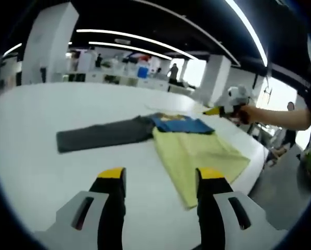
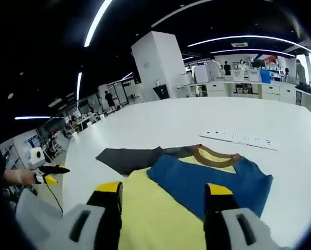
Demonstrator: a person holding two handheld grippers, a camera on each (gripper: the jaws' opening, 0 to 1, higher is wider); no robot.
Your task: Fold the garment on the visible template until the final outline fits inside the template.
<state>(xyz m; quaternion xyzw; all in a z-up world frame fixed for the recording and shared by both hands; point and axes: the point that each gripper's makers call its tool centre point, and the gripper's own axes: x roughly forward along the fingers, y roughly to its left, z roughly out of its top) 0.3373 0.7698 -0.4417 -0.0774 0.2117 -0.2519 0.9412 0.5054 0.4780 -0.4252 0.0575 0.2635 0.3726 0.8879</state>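
The garment lies flat on the white table (image 1: 67, 104). It has a yellow body (image 1: 199, 156), a blue upper part (image 1: 182, 125) and a long dark grey sleeve (image 1: 101, 134) stretched to the left. In the right gripper view I see its yellow part (image 2: 155, 213), blue part (image 2: 212, 179), brown collar (image 2: 216, 155) and grey sleeve (image 2: 127, 156). My left gripper (image 1: 160, 177) hovers open over bare table, near the yellow edge. My right gripper (image 2: 163, 190) hangs open above the yellow cloth, holding nothing. A hand holds the right gripper (image 1: 220, 110) beyond the garment.
A white power strip (image 2: 244, 139) lies on the table behind the collar. The left gripper (image 2: 50, 173) shows off the table's left edge, held by a hand. The table's edge (image 1: 259, 161) runs close to the yellow part. Pillars, desks and people stand far behind.
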